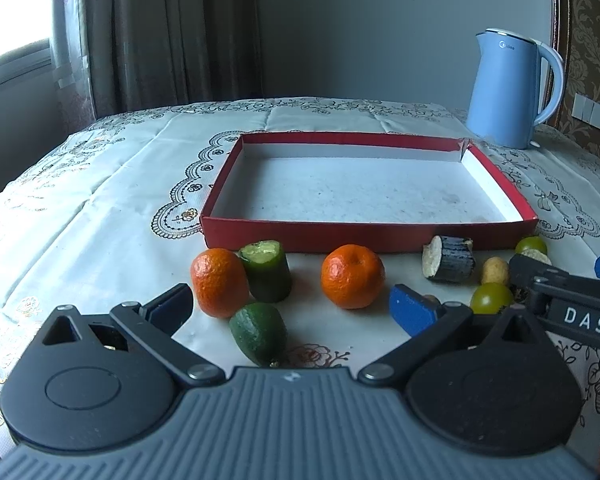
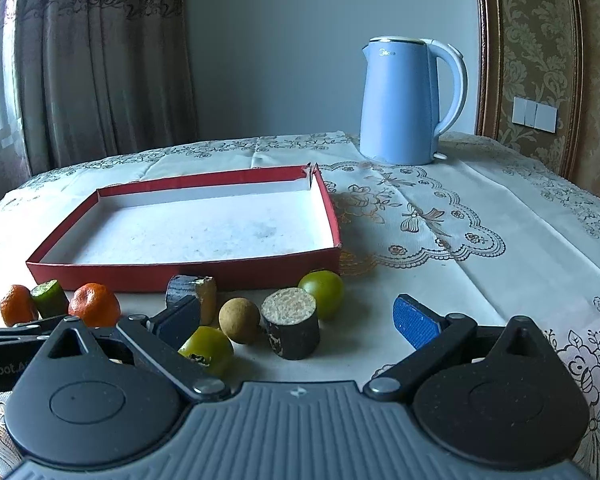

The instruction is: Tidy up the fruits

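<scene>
Both grippers are held low over the table, level, fingers pointed at the shallow red cardboard tray with white inside [image 1: 364, 236], which sits bare of fruit on the embroidered white tablecloth [image 1: 100, 200]. The left gripper [image 1: 292, 304] is spread wide and grasps nothing; between its blue-padded fingers lie a dark green avocado-like fruit [image 1: 259, 332], a cut green cucumber stub [image 1: 266, 276] and two orange mandarins, one at left [image 1: 219, 282] touching the stub, one at right [image 1: 352, 276] standing apart. The right gripper [image 2: 304, 320] is likewise released and empty; between its fingers are seen a dark-skinned cut cane segment standing upright [image 2: 294, 328], a round tan longan-like fruit [image 2: 239, 320] and two yellow-green round fruits, near [image 2: 208, 346] and far [image 2: 322, 292]. A second dark cane piece [image 2: 190, 292] is lying on its side against the tray's front wall. All fruit is ranged in a row before the tray, outside it. Only the left view shows the avocado-like fruit; the right gripper's black linkage is seen there at the right edge. Only the right view shows the upright cane's cut top clearly. A pale blue electric kettle [image 2: 404, 100] stands behind the tray's far right corner.
</scene>
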Tool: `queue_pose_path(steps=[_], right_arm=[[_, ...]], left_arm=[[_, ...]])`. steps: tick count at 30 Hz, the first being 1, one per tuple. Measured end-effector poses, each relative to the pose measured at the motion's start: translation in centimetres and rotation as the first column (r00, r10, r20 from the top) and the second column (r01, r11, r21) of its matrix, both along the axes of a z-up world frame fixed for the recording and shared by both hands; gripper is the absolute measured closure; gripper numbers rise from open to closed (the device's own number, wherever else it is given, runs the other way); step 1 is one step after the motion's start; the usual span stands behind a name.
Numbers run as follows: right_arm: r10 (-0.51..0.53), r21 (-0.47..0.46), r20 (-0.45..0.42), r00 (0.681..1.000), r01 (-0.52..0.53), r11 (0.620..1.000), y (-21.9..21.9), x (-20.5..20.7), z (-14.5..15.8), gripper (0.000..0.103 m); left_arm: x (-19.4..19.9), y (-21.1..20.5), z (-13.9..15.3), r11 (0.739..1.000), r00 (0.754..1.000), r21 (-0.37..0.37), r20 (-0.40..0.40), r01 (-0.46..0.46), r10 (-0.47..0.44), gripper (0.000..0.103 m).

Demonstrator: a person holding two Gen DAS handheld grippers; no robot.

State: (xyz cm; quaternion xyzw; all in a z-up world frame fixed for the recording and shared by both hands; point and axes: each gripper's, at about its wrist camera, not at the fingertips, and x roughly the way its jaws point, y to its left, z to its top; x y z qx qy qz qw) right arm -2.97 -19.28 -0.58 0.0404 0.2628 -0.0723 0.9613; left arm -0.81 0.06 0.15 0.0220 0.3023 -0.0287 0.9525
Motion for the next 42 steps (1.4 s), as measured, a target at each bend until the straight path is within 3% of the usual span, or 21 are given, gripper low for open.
queue_pose_path(steps=[30,42], right_arm=[[-0.005,0.001,-0.007,1.0,0.005,1.0,-0.5,0.0,-0.1,0.0],[0.037,0.03,0.046,0.998,-0.038,0.999,-3.9,-3.9,-0.3,0.0]], left_arm=[[0.0,0.0,-0.5,1.0,1.0,0.01,0.006,0.003,-0.003,0.0],[-0.8,0.7,-1.4,1.0,0.999,0.003,0.036,0.031,-0.031,0.0]])
